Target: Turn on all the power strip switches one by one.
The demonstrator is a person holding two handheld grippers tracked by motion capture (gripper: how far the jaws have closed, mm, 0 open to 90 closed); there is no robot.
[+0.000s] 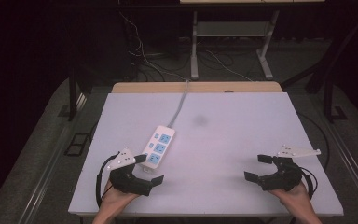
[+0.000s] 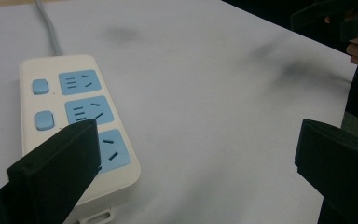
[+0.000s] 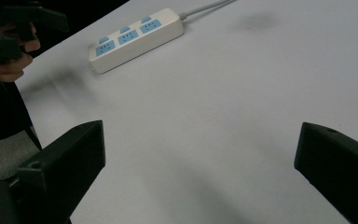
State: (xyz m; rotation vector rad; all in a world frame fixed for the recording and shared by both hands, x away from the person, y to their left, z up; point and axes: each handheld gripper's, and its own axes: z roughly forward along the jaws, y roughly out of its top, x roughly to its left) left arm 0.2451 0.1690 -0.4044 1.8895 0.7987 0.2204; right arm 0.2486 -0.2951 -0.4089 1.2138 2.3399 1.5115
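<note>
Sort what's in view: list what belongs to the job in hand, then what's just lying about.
In the job:
power strip, nearest the open left gripper
its grey cord
right gripper, open, apart from the strip

Lying about:
dark smudge on the white table
loose cables on the floor behind

White tabletop (image 1: 242,140), pale wood edge at 12 o'clock. Power strip (image 1: 159,146), white with blue sockets, lies left of centre, its grey cord (image 1: 181,100) running off toward 12. Left gripper (image 1: 148,169) at 7 o'clock, fingers spread, upper finger (image 1: 140,158) at the strip's near end. Right gripper (image 1: 258,167) at 4 o'clock, fingers apart, well clear of the strip. Dark floor around, cables behind.
</note>
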